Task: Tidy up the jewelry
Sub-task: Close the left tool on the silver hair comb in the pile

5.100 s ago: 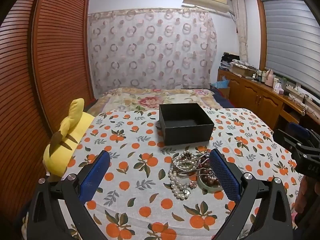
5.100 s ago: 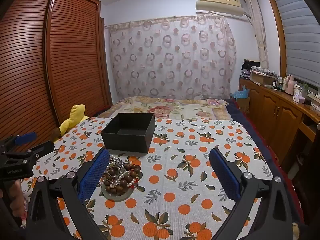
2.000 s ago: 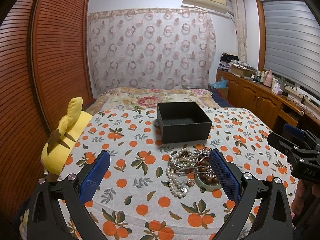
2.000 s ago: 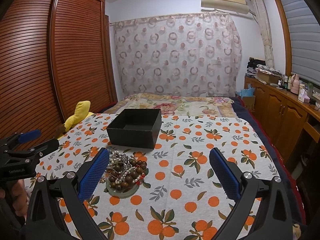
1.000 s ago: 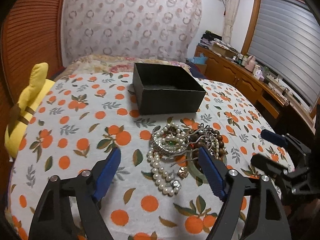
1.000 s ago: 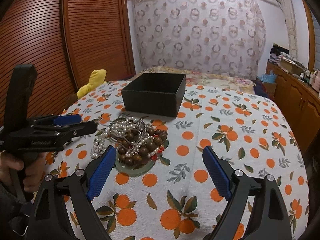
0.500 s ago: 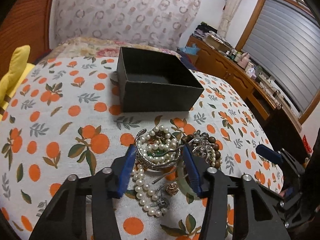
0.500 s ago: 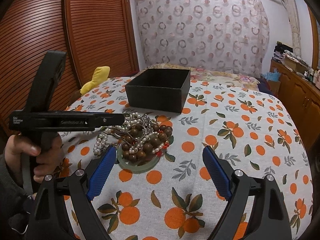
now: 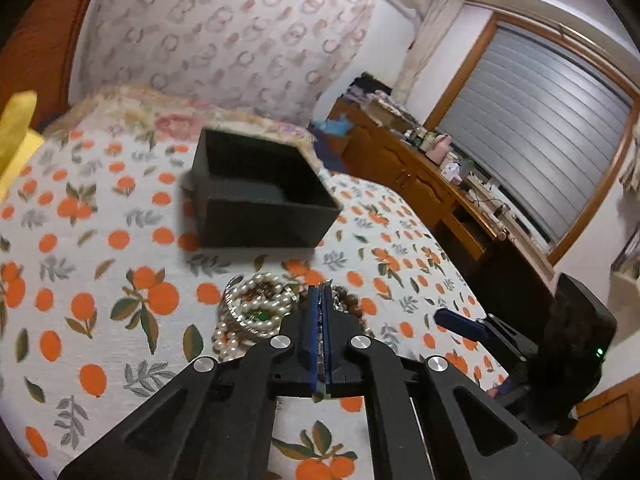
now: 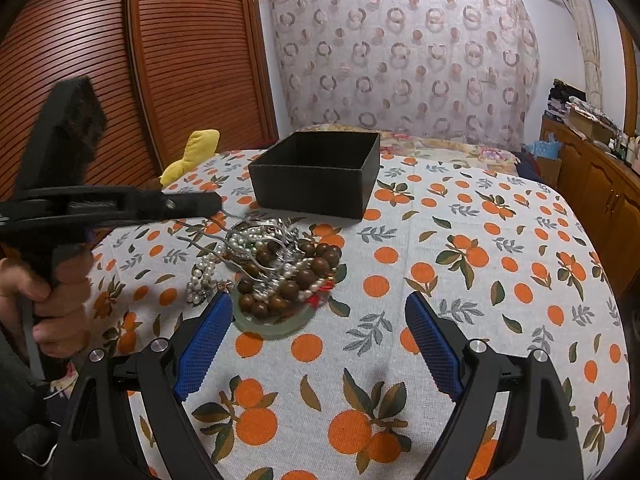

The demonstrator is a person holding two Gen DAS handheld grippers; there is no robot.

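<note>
A tangle of jewelry lies on the orange-print cloth: white pearls, brown wooden beads and silver pieces, partly on a pale green dish. Behind it stands an open, empty black box. My left gripper is over the pile's right part, its jaws shut on a thin silver chain that glints between the blue pads. From the right wrist view the left gripper hovers above the pile's left edge. My right gripper stands open just in front of the dish, holding nothing.
A yellow plush toy lies at the cloth's left edge by the slatted wooden doors. A wooden cabinet with small bottles runs along the right wall. A hand grips the left tool's handle. The box sits just beyond the pile.
My left gripper has moved forward over the jewelry pile, tilted up a little, and its jaws have gone from wide open to shut on a silver strand. The right gripper has kept still and open.
</note>
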